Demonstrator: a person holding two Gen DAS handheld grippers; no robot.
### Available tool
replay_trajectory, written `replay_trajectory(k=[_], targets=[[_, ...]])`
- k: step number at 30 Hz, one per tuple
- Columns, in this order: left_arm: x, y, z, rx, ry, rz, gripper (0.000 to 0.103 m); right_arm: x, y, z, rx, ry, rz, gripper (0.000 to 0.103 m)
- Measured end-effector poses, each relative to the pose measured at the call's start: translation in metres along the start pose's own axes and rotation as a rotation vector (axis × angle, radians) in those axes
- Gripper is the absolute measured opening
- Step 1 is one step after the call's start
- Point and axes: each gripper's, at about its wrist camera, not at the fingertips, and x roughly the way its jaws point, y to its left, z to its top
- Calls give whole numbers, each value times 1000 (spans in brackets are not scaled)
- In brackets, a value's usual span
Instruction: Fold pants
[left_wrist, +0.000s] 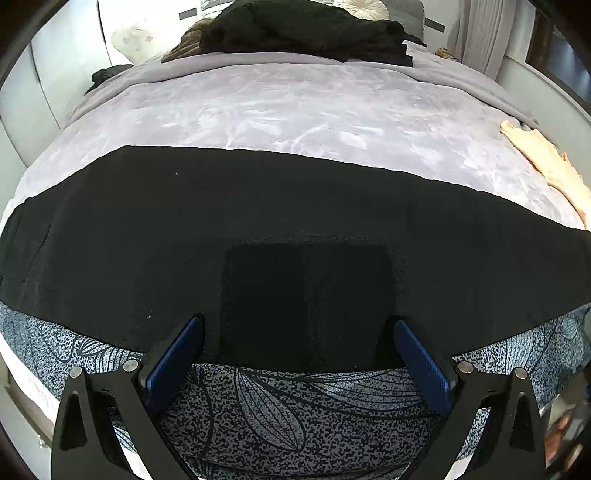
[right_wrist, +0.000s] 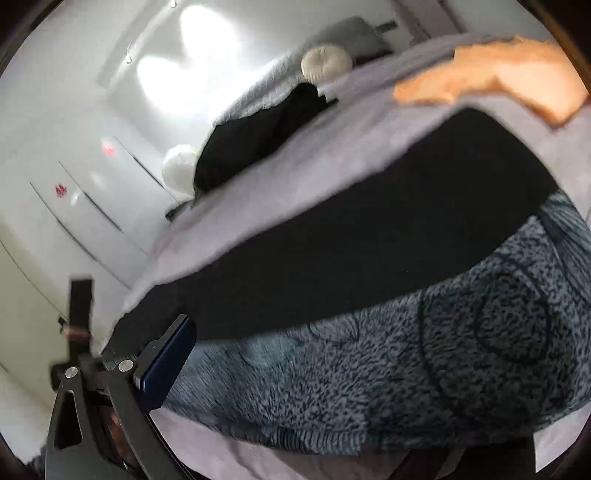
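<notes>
Black pants (left_wrist: 258, 229) lie flat in a long band across the near part of the bed. In the left wrist view my left gripper (left_wrist: 299, 332) is open, its blue pads (left_wrist: 177, 354) either side of the pants' near edge, holding nothing. In the blurred right wrist view the pants (right_wrist: 369, 236) run diagonally across the bed. Only one blue fingertip (right_wrist: 170, 358) of my right gripper shows, near the pants' left end; the other finger is out of frame.
A lilac blanket (left_wrist: 295, 107) covers the bed; a blue patterned blanket (left_wrist: 295, 413) hangs over its near edge. A dark clothes pile (left_wrist: 306, 29) and pillows lie at the far end. A peach garment (left_wrist: 546, 158) lies at the right edge. White wardrobe doors (right_wrist: 74, 192) stand at the left.
</notes>
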Motion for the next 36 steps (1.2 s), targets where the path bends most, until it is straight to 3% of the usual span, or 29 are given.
replay_trajectory(k=[2, 3, 4, 8, 12, 16, 19, 20, 22, 25, 28, 32, 36], targets=[[1, 0, 0, -1, -1, 0, 103, -1, 1, 2, 15, 39, 17, 61], [1, -1, 0, -1, -4, 4, 103, 1, -1, 2, 25, 64, 1, 25], [1, -2, -1, 1, -7, 10, 103, 4, -6, 0, 40, 95, -11, 20], [1, -2, 0, 5, 2, 10, 103, 5, 3, 4, 34, 130, -55, 17], [-1, 2, 6, -16, 26, -26, 103, -19, 77, 24, -231, 41, -133, 15], [4, -5, 4, 18, 18, 2, 103, -20, 143, 26, -426, 12, -137, 15], [-3, 9, 10, 11, 59, -93, 103, -11, 174, 23, -518, 1, -135, 15], [-12, 23, 13, -26, 63, -155, 103, -8, 183, 22, -542, -1, -136, 15], [-34, 63, 20, -127, 21, -195, 103, -2, 205, 24, -595, -2, -145, 15], [-62, 133, 24, -271, -66, -161, 103, 17, 235, 22, -641, -2, -168, 15], [-68, 189, 15, -386, -81, -120, 103, 45, 257, 7, -662, 26, -171, 15], [-56, 227, -10, -482, -36, -107, 103, 98, 288, -40, -815, 99, -222, 15], [-48, 239, -26, -480, -2, -92, 103, 147, 294, -76, -882, 213, -298, 16]])
